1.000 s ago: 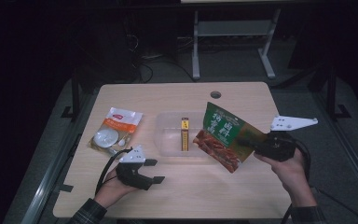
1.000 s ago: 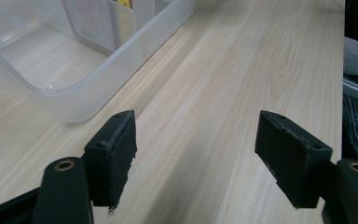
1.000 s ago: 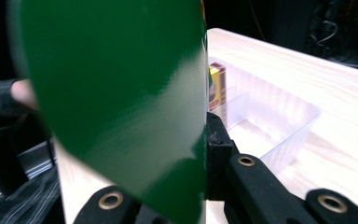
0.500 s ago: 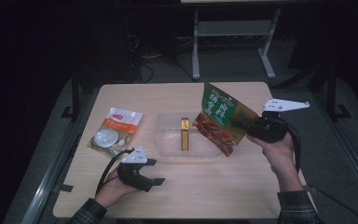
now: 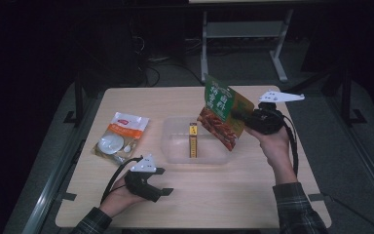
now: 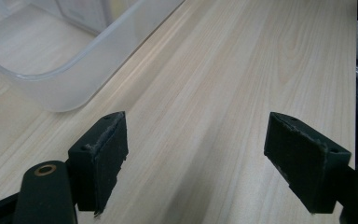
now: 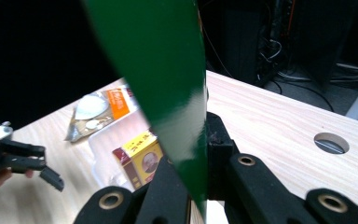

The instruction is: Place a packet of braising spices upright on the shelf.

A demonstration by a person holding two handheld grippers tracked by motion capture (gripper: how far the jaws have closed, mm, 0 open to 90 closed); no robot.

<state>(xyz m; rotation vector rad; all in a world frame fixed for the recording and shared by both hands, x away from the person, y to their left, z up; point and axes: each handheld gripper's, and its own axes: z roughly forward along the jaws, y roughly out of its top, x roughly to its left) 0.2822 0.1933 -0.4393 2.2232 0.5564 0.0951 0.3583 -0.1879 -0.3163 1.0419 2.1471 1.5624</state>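
green packet [image 5: 222, 117] in right gripper [image 5: 241, 116] — seemingly airborne

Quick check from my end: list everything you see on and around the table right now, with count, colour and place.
Snack bag: one, green top with a red-brown food picture, held in the air above the tub's right end.
Plastic tub: one, clear, mid-table.
Small box: one, yellow and dark red, standing on edge inside the tub.
Pouch: one, white and orange with clear window, flat on the table, left of the tub.
Table: one, light wood, round cable hole near the far edge.
Metal frame: one, pale grey, on the floor beyond the table.
Left gripper: black, open, low over the near-left table.
Right gripper: black, shut on the snack bag.
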